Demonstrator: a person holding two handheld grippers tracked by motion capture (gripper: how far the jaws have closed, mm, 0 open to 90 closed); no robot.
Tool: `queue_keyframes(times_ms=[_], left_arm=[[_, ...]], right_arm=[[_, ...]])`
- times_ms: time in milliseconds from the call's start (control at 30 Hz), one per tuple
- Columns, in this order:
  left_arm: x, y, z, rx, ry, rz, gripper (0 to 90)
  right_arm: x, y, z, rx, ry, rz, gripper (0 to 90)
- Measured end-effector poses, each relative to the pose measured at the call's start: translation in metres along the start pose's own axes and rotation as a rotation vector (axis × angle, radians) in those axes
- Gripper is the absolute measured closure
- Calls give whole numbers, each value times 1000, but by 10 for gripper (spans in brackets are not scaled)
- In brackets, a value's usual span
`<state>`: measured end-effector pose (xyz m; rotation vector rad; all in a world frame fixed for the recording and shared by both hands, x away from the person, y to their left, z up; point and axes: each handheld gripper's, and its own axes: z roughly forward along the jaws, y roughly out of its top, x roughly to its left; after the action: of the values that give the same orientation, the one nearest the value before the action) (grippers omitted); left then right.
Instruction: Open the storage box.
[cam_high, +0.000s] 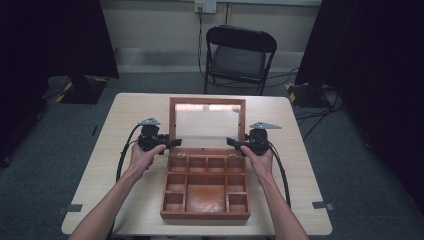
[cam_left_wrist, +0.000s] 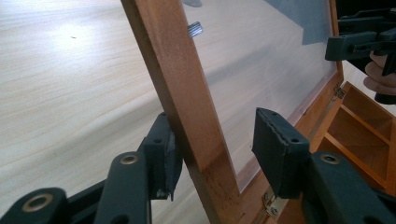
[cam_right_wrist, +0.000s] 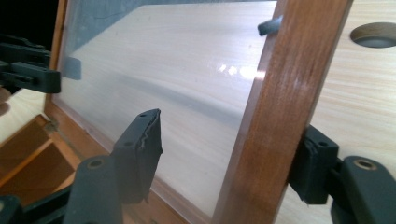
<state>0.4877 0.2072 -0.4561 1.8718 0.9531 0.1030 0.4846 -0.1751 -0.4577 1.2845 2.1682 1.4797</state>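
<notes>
**Two tongs flank a raised lid**

A wooden box (cam_high: 205, 187) sits open mid-tabletop (cam_high: 125, 115), its glass-paned lid (cam_high: 207, 122) upright. The left tongs (cam_high: 172, 143) and right tongs (cam_high: 234, 143) each straddle a side rail, jaws parted, one pad touching wood, the other clear.

Two bare forearms, with no sleeve in sight, end in hands that each carry a black two-jaw gripper: left gripper (cam_high: 174, 143), right gripper (cam_high: 231, 142). Each has a grey three-cornered plate on top and a black cable trailing toward the person. The jaws are black blocks with brass-coloured rivets, small screw holes and what seem to be ribbed pads (cam_left_wrist: 273, 137), slightly frayed at the edges.
</notes>
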Motion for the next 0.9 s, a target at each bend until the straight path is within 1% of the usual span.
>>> queue_keyframes(times_ms=[33, 100, 133, 233, 333, 400, 433, 567, 667, 767, 833, 900], left_arm=[[1, -1, 1, -7, -3, -12, 512], [1, -2, 2, -10, 6, -15, 504], [2, -2, 2, -5, 3, -15, 499], [3, -3, 2, 4, 12, -16, 488], [5, -3, 3, 14, 13, -17, 478], [5, -4, 5, 7, 12, -33, 475], [6, -4, 5, 12, 4, -34, 473], [7, -5, 5, 16, 9, -30, 464], [7, -7, 6, 8, 13, -48, 455], [8, -8, 6, 20, 21, -42, 453], [9, -9, 6, 24, 23, -47, 454], [11, -11, 7, 24, 16, -65, 453]], right_arm=[[0, 0, 0, 1, -1, -2, 341], [-1, -1, 0, 7, -5, 0, 341], [-1, -1, 0, 8, -8, 1, 341], [-3, -1, 1, 12, -13, 3, 340], [-5, -3, 2, 18, -15, 15, 328], [-6, -4, 4, 19, -12, 22, 319], [-6, -4, 5, 20, -12, 23, 314], [-7, -5, 6, 25, -9, 33, 308], [-8, -6, 7, 33, -8, 37, 294], [-9, -7, 8, 42, -13, 35, 278], [-10, -7, 7, 51, -21, 40, 271], [-12, -9, 8, 55, -23, 43, 265]])
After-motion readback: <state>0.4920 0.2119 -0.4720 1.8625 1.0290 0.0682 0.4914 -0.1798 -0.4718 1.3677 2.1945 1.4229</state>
